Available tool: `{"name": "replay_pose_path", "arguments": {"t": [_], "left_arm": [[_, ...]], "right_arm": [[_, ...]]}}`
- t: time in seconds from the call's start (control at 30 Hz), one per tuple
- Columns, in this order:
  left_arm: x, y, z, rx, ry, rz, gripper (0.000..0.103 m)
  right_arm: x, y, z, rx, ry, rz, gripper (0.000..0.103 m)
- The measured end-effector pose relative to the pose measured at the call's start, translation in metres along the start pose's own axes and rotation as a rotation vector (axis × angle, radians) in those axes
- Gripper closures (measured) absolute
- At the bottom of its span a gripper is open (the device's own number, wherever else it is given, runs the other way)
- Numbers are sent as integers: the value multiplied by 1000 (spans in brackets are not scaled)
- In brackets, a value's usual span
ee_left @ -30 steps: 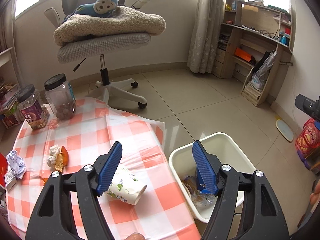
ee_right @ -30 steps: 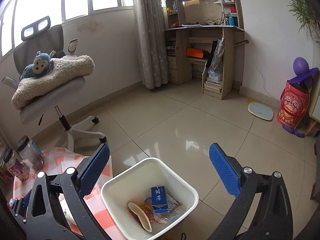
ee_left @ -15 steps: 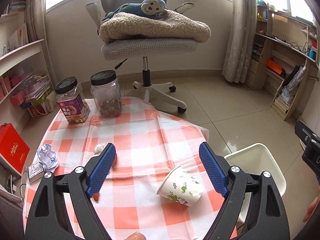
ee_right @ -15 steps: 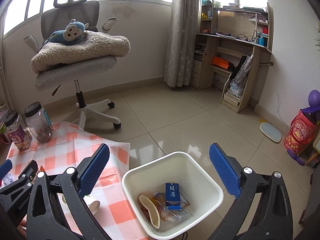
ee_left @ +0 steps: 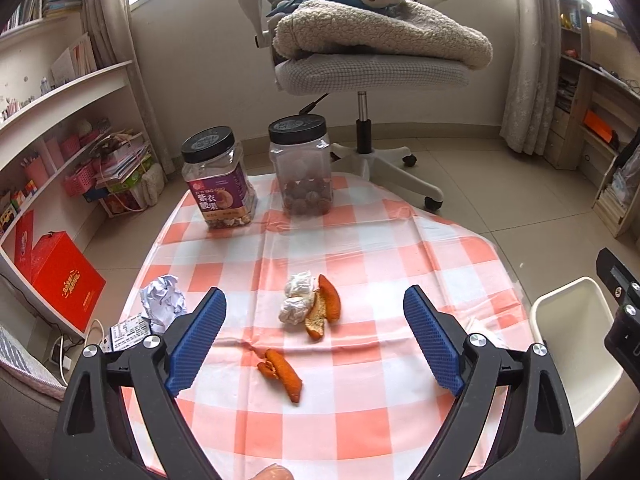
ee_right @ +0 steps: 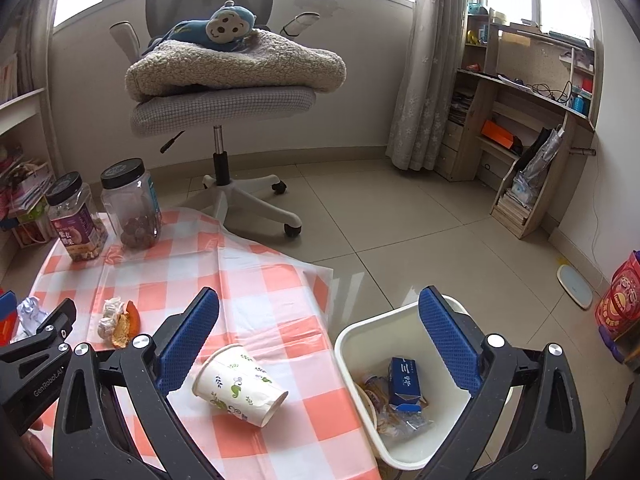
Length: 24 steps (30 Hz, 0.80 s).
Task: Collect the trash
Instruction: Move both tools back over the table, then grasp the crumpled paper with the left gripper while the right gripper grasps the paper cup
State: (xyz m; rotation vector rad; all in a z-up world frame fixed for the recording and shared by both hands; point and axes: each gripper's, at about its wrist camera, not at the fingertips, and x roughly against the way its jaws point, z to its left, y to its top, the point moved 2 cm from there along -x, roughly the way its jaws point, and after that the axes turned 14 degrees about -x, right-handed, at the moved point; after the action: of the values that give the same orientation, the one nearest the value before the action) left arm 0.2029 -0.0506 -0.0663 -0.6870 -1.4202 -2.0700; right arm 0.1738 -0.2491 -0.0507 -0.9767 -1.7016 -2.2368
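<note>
My left gripper (ee_left: 316,340) is open and empty above the checked tablecloth (ee_left: 360,420). Between its fingers lie orange peel with white tissue (ee_left: 310,307) and a second peel piece (ee_left: 282,372). A crumpled paper ball (ee_left: 163,299) and a small printed packet (ee_left: 126,330) lie at the left edge. My right gripper (ee_right: 320,340) is open and empty, over the table's right edge. A paper cup (ee_right: 238,384) lies on its side below it. The white bin (ee_right: 404,380) stands beside the table, holding a blue carton (ee_right: 404,376) and wrappers. The bin's rim also shows in the left wrist view (ee_left: 576,344).
Two black-lidded jars (ee_left: 218,182) (ee_left: 302,166) stand at the table's far edge. An office chair (ee_left: 368,68) with a blanket and monkey toy is behind them. A red box (ee_left: 66,280) and shelves are on the left, a desk (ee_right: 532,120) at the right.
Both grippers swung left, from the bin towards the table. The left view now centres on the peel and tissue; the cup left its view. The right view now takes in the cup.
</note>
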Motion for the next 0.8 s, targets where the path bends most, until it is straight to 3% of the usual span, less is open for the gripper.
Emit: {"name": "replay_pose_path", "arguments": {"t": [0.37, 0.43, 0.6, 0.7, 0.77, 0.8], "left_arm": [[-79, -50, 122, 51, 246, 214, 15], [-97, -59, 142, 86, 252, 239, 15], [-137, -70, 171, 137, 212, 294, 28], [-159, -79, 176, 158, 172, 336, 41], [-168, -84, 173, 166, 125, 362, 61], [-171, -85, 171, 164, 106, 372, 79]], "right_arm": [[-24, -25, 56, 93, 35, 93, 7], [-32, -29, 59, 112, 30, 116, 7], [-62, -49, 67, 261, 47, 247, 7], [-76, -65, 70, 367, 72, 297, 7], [-82, -75, 72, 448, 95, 325, 7], [-86, -80, 72, 481, 105, 342, 7]]}}
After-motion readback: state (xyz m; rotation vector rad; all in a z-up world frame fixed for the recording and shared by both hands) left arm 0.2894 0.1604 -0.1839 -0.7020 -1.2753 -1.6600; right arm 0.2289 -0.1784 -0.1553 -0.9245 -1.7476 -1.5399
